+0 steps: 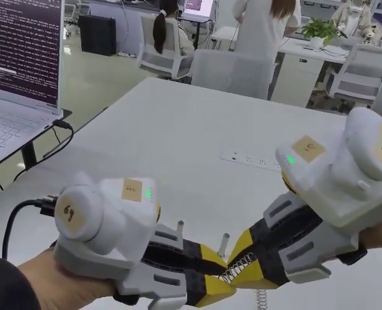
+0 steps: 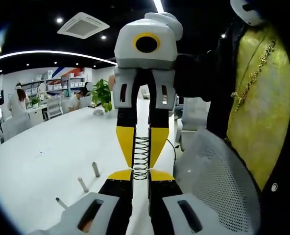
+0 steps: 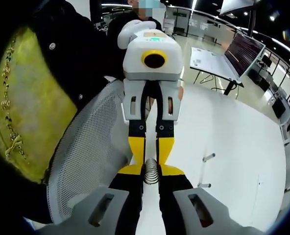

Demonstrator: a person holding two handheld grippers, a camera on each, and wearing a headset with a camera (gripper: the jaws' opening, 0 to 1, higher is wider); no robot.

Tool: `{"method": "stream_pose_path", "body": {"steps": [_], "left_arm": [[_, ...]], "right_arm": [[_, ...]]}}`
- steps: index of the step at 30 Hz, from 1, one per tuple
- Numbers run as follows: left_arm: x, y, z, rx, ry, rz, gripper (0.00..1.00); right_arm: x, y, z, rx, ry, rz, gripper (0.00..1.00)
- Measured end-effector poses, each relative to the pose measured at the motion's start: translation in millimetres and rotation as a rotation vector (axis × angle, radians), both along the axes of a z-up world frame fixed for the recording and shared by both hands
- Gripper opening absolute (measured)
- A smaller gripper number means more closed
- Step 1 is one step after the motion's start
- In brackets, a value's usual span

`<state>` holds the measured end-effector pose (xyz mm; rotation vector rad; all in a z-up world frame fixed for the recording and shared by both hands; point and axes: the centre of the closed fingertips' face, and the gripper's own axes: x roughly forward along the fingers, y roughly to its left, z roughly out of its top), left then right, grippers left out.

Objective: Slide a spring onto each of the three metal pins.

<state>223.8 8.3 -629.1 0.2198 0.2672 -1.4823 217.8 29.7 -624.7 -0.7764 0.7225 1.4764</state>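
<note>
White office table (image 1: 197, 123), open laptop (image 1: 17, 58) at its left edge, power strip (image 1: 249, 158) further back, people at desks and a potted plant (image 1: 320, 29) behind. Near edge, head view: left gripper (image 1: 218, 274) and right gripper (image 1: 241, 258) meet tip to tip w/ a spring (image 1: 238, 267) betw. them. Right gripper's yellow-tipped jaws are clamped on the spring along most of its length; left gripper's jaws are pinched on the other end, so both hold it off the table. Left gripper view: three metal pins (image 2: 82, 184) stand upright in a short row on the table, near the grippers, all bare. A 2nd spring (image 1: 262, 299) hangs just under the right gripper's jaws at the frame's bottom edge. Mesh chair back (image 2: 218, 181) close to the person.
</note>
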Motion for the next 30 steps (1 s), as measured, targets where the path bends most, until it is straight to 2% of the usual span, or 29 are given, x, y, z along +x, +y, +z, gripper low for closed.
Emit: {"method": "stream_pose_path", "body": {"steps": [8, 10, 12, 15, 18, 30], "left_arm": [[1.4, 2.1, -0.2, -0.002, 0.030, 0.031, 0.12], [4.1, 3.5, -0.6, 0.000, 0.029, 0.045, 0.15], [6.7, 5.9, -2.0, 0.001, 0.048, 0.061, 0.19], [10.3, 10.0, -5.8, 0.013, 0.051, 0.083, 0.23], [13.8, 14.4, -9.7, 0.022, 0.068, 0.107, 0.30], [25.4, 25.7, -7.4, 0.014, 0.068, 0.189, 0.55]], "right_arm": [[4.1, -1.8, 2.7, -0.019, -0.011, 0.002, 0.08], [4.7, -2.9, 2.5, -0.022, -0.011, -0.001, 0.08], [5.7, -4.2, 2.2, -0.024, -0.014, -0.006, 0.08], [6.7, -6.3, 2.3, -0.023, -0.014, -0.014, 0.08], [9.0, -9.2, 1.1, -0.030, -0.021, -0.022, 0.08], [15.2, -10.8, 4.7, -0.031, -0.032, -0.031, 0.08]]}}
